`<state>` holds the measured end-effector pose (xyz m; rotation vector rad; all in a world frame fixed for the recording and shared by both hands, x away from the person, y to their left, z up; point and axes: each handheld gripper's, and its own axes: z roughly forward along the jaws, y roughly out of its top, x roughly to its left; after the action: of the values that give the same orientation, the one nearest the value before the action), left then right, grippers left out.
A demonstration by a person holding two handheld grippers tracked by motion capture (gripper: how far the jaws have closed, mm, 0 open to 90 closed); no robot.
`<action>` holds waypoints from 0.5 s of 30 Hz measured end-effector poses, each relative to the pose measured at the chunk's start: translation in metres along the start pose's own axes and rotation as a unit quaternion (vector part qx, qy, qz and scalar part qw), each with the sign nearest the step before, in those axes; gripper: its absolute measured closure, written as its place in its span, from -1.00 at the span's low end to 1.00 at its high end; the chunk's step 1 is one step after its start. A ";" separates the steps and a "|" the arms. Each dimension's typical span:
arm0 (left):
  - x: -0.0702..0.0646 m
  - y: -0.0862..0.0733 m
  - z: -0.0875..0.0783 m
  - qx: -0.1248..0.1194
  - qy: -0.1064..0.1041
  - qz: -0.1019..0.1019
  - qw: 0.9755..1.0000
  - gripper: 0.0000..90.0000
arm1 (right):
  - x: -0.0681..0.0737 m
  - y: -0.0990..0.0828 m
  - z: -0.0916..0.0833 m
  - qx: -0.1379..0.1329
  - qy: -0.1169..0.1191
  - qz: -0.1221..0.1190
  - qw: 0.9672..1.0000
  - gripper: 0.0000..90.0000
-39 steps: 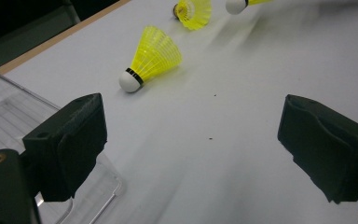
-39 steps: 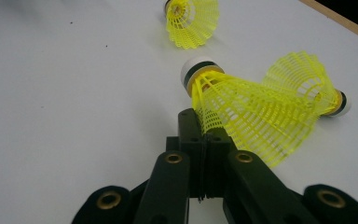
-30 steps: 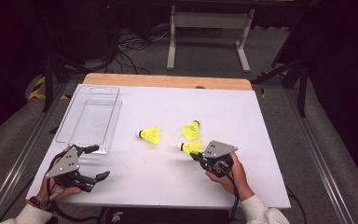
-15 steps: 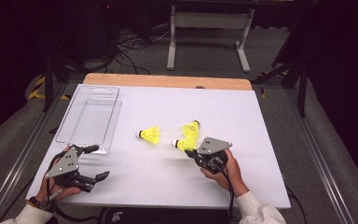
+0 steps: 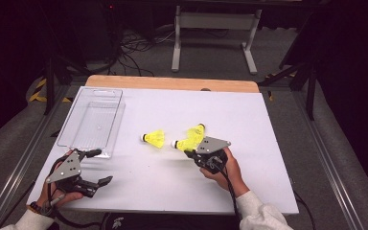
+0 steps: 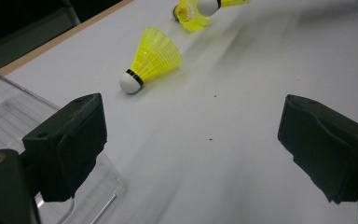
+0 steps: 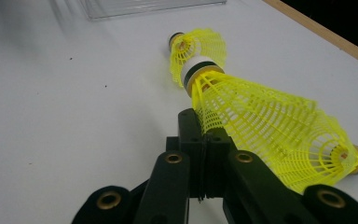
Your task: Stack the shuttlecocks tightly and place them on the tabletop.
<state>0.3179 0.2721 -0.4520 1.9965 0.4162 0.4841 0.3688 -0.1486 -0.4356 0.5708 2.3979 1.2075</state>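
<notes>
While the right claw was clenched on the skirt edge of 1 yellow shuttlecock just above the white worktop, 2 others lay nearby. At the clear tray, the left claw gaped, released.

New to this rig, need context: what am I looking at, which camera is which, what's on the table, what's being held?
No robot arm: a person holds a two-jaw gripper in each hand. The high view looks down from above the person's side. Each gripper view rides on its gripper and looks along its black jaws.

On the white table sit a clear plastic tray and three yellow shuttlecocks.

The right gripper is shut on the skirt edge of one shuttlecock. A second shuttlecock lies just behind it, and a loose shuttlecock lies towards the tray. The left gripper is open, holding nothing, near the tray's front corner.
</notes>
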 end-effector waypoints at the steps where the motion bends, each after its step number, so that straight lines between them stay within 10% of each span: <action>1: 0.000 0.000 0.000 0.000 -0.001 -0.001 1.000 -0.80 | 0.000 0.001 0.001 0.000 0.000 0.001 1.000 0.99; 15: 0.000 -0.001 -0.001 0.000 -0.001 0.002 1.000 -0.80 | 0.001 0.009 0.016 0.003 0.007 -0.001 1.000 0.99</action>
<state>0.3171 0.2730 -0.4521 1.9988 0.4113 0.4835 0.3775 -0.1329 -0.4373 0.5644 2.4136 1.2071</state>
